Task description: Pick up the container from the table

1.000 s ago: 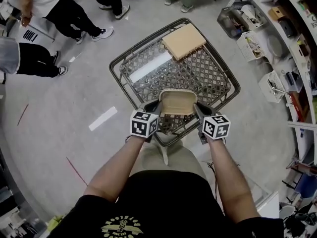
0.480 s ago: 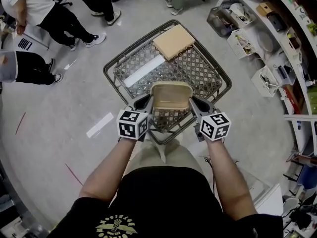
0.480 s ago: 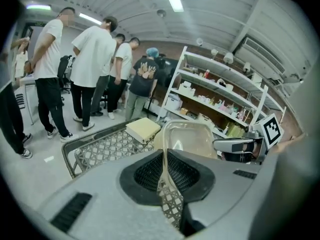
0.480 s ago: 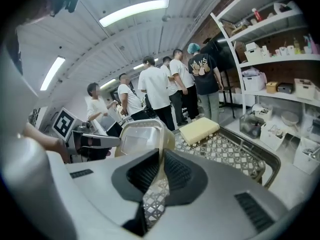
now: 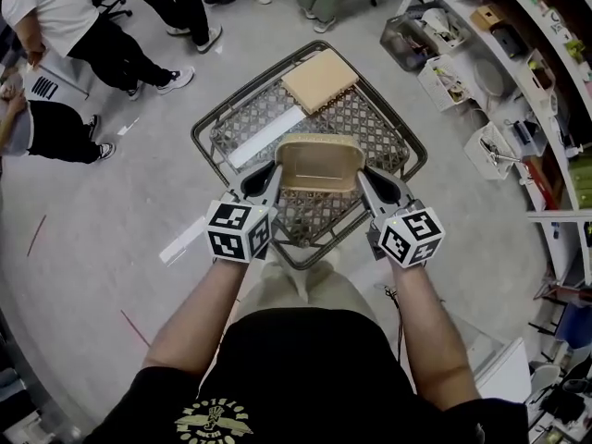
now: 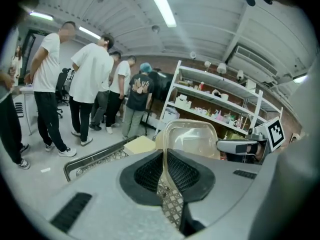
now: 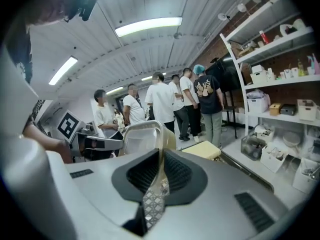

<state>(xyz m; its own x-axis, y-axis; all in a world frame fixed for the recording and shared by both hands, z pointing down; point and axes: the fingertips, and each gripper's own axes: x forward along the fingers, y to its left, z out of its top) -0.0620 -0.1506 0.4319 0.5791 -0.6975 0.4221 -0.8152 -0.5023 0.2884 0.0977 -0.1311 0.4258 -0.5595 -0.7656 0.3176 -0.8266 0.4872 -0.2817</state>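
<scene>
Viewing from the head camera, the translucent beige rectangular plastic container [image 5: 317,165] hangs over the grey metal mesh table [image 5: 393,146]. It is kept level because the left gripper [image 5: 263,181] and right gripper [image 5: 376,185] grip opposite walls. Left gripper view: jaws nearly closed, pinching the thin rim. Right gripper view: the same grip (mirrored). The table's raised edge lies close beneath, so the free room is upward.

Shirt: black T-shirt [image 5: 305,363] with short sleeves [image 5: 153,398].
Emblem: yellowish round print [image 5: 218,422] with lettering, at 7 o'clock in the head view.
Trousers: beige [image 5: 298,291], at 12 o'clock from the shirt.
Left gripper [image 5: 268,176]: pale grey shell, black ribbed pads [image 6: 149,173].
Right gripper [image 5: 370,181]: same grey shell and black pads.
Cubes: white with black square markers, left cube [image 5: 239,230] and right cube [image 5: 410,237], each at 6 o'clock of its gripper.
</scene>
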